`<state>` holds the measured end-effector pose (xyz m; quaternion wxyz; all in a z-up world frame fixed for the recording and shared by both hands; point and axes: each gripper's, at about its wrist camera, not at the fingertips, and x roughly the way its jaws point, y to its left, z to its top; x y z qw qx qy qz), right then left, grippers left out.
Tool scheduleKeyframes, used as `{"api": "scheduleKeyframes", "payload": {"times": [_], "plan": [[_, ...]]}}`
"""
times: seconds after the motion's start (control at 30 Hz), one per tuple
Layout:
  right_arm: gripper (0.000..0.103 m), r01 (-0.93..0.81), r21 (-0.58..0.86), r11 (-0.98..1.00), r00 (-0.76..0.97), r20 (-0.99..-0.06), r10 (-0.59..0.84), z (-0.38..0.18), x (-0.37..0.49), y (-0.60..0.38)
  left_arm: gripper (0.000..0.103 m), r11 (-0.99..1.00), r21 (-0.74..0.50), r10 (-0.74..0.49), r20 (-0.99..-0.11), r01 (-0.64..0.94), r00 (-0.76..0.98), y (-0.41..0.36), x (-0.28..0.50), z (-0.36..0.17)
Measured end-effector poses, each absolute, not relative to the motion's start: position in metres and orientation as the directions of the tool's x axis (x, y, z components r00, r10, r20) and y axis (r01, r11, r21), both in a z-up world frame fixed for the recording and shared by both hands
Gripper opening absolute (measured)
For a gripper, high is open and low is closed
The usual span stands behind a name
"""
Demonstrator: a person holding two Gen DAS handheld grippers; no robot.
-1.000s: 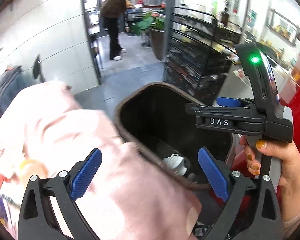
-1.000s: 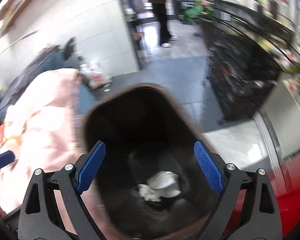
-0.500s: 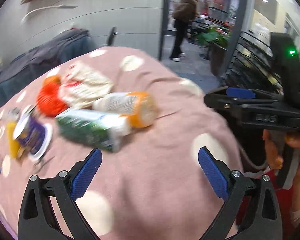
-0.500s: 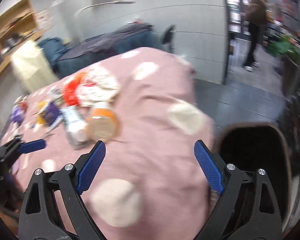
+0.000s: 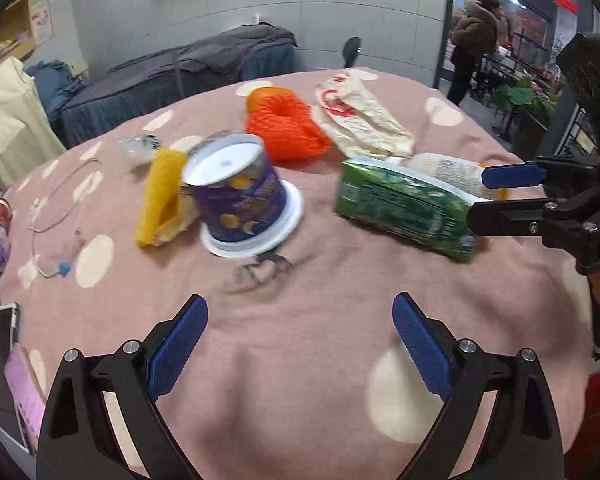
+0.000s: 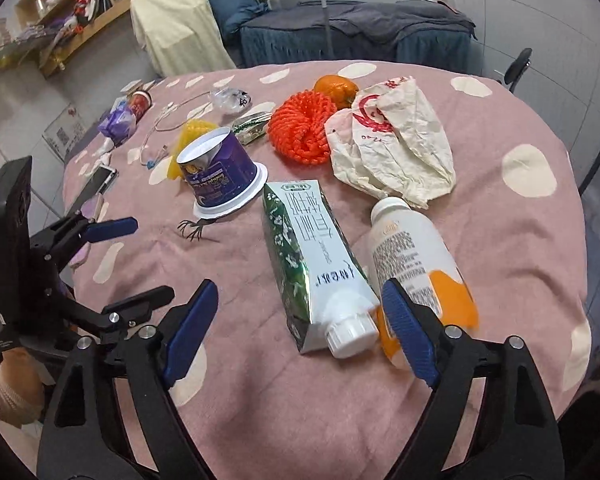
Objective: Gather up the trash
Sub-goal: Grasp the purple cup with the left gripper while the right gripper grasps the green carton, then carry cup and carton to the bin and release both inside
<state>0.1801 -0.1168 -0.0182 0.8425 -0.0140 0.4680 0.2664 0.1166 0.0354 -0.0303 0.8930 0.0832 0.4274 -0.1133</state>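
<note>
On the pink dotted tablecloth (image 6: 440, 420) lie a green-and-white carton (image 6: 312, 256), a plastic bottle (image 6: 412, 256) with an orange label, an upturned purple cup (image 6: 220, 172), an orange net (image 6: 304, 130) and a crumpled paper bag (image 6: 396, 148). My right gripper (image 6: 299, 286) hovers over the carton's capped end, jaws closing, pads clear of it. My left gripper (image 5: 298, 304) hangs over bare cloth in front of the purple cup (image 5: 236, 196), jaws closing with nothing between them. The right gripper (image 5: 478, 196) shows beside the carton (image 5: 400, 208).
A yellow wrapper (image 5: 160, 196), a white cable (image 5: 56, 208), a phone (image 6: 100, 180) and a purple pack (image 6: 118, 122) lie on the table's left side. An orange fruit (image 6: 336, 88) sits behind the net. A person (image 5: 472, 44) stands in the doorway.
Both views swung from the dark bin, with paper inside, round to the table. The littered cloth now fills both views. Both pairs of jaws have narrowed slightly.
</note>
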Motion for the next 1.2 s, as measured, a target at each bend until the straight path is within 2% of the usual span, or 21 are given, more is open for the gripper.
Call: {"api": "scheduleKeyframes", "payload": {"times": [0.07,0.13,0.23,0.27,0.43,0.57,0.77,0.83,0.87,1.2], "plan": [[0.08,-0.493,0.189,0.849,0.411,-0.809,0.419,-0.018,0.187,-0.107,0.089,0.965,0.051,-0.125,-0.775,0.259,0.619,0.046,0.124,-0.03],[0.08,-0.489,0.155,0.858,0.401,-0.834,0.379,-0.024,0.198,-0.1,0.085,0.967,0.025,-0.14,-0.777,0.253,0.614,0.053,0.135,-0.033],[0.074,-0.472,0.158,0.867,0.342,-0.874,0.346,-0.039,0.215,-0.094,0.079,0.97,0.001,-0.147,-0.795,0.243,0.588,0.06,0.15,-0.037],[0.07,-0.472,0.165,0.866,0.322,-0.882,0.344,-0.043,0.218,-0.092,0.079,0.969,-0.004,-0.152,-0.797,0.246,0.584,0.061,0.153,-0.038],[0.069,-0.494,0.077,0.866,0.315,-0.913,0.261,-0.052,0.223,-0.074,0.079,0.971,-0.074,-0.192,-0.806,0.227,0.56,0.066,0.179,-0.042],[0.062,-0.499,0.039,0.866,0.327,-0.916,0.23,-0.056,0.228,-0.069,0.079,0.975,-0.079,-0.185,-0.804,0.207,0.565,0.066,0.199,-0.043],[0.057,-0.484,0.084,0.871,0.341,-0.899,0.276,-0.049,0.218,-0.079,0.078,0.979,-0.07,-0.17,-0.793,0.19,0.585,0.062,0.223,-0.043],[0.057,-0.476,0.1,0.873,0.349,-0.89,0.293,-0.045,0.212,-0.084,0.071,0.979,-0.074,-0.173,-0.795,0.19,0.581,0.061,0.229,-0.044],[0.057,-0.474,0.105,0.874,0.356,-0.886,0.299,-0.042,0.207,-0.086,0.071,0.979,-0.075,-0.172,-0.795,0.187,0.582,0.06,0.23,-0.044],[0.057,-0.45,0.21,0.868,0.398,-0.823,0.406,-0.026,0.171,-0.097,0.07,0.98,-0.061,-0.172,-0.749,0.192,0.64,0.055,0.195,-0.029]]}}
